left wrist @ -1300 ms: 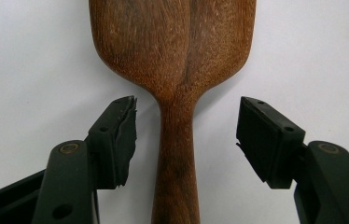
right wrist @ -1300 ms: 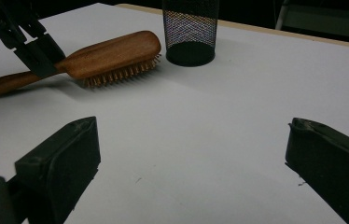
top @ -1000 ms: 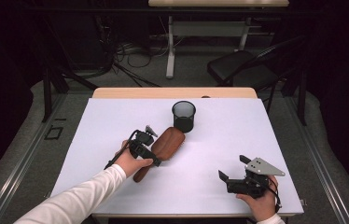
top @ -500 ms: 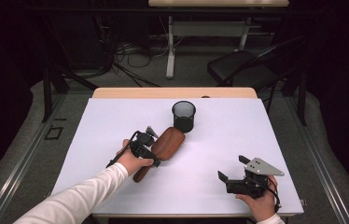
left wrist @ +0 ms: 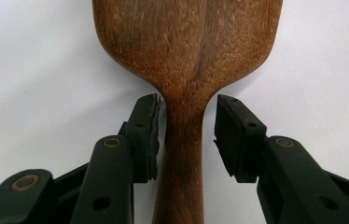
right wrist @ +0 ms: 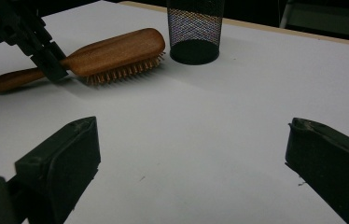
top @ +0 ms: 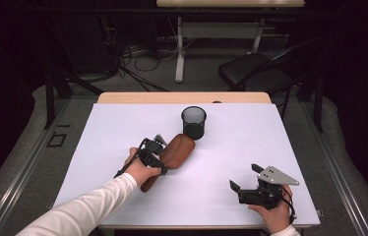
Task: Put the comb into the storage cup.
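Note:
A brown wooden hairbrush (top: 178, 149) lies bristles down on the white table (top: 280, 142), its head pointing toward a black mesh cup (top: 194, 122). My left gripper (top: 161, 162) is open and straddles the brush (left wrist: 186, 46) at its neck, where handle meets head. In the left gripper view (left wrist: 186, 108) the left jaw sits almost against the handle and a thin gap shows at the right jaw. My right gripper (top: 244, 178) rests open near the table's front right with nothing between its jaws. The right gripper view (right wrist: 193, 128) looks across the table at the brush (right wrist: 116, 49), the cup (right wrist: 195, 28) and the left gripper (right wrist: 46, 60).
A wooden strip (top: 182, 98) edges the table's far side. Behind it stand a black chair (top: 256, 73), a desk leg and floor cables. Bare white surface lies between the two grippers and to the right of the cup.

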The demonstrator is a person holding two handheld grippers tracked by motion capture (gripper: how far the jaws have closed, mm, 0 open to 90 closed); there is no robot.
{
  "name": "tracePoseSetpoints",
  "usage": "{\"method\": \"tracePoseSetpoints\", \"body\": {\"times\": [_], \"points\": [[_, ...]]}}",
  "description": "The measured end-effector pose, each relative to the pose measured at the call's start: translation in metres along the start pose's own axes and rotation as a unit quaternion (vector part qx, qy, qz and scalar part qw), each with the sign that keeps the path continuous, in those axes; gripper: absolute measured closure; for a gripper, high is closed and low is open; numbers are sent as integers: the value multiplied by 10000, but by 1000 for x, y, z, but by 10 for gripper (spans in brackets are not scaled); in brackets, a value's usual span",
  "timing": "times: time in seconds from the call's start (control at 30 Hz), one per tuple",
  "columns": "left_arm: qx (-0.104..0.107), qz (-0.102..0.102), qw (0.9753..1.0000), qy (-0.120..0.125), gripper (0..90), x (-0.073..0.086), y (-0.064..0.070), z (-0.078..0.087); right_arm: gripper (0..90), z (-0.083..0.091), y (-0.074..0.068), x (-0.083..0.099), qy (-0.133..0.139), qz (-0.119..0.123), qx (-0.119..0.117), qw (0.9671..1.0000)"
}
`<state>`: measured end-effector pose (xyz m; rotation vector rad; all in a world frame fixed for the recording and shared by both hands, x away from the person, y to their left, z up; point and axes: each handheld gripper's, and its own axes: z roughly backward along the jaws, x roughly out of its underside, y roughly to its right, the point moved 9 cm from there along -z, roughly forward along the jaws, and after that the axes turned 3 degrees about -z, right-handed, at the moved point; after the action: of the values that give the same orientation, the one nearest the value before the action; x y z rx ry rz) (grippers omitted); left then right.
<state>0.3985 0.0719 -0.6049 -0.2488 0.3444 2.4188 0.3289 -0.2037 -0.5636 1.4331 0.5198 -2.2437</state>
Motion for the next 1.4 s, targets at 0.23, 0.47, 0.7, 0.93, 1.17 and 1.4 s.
{"method": "tracePoseSetpoints", "body": {"times": [0.23, 0.47, 0.7, 0.93, 1.17, 1.4], "points": [[-98, -14, 9999, 90, 621, -1, 1, -2, 28, 0, 0, 0, -7, -4, -2, 10000], [-122, -31, 9997, 185, 616, 0, 2, -5, 29, -1, 0, 0, 23, -2, 0, 10000], [-220, -70, 9995, 217, 670, 1, 2, -6, 31, -1, 0, 0, 16, 1, -1, 10000], [-372, -139, 9989, 235, 689, 2, 2, -8, 32, -1, 0, 1, -6, 3, 0, 10000], [-424, -144, 9986, 266, 704, 3, 1, -9, 32, -1, 0, 1, -24, 9, 2, 10000], [-391, -68, 9985, 368, 708, 3, 1, -9, 33, -2, 0, 1, -41, 22, -9, 10000]]}}
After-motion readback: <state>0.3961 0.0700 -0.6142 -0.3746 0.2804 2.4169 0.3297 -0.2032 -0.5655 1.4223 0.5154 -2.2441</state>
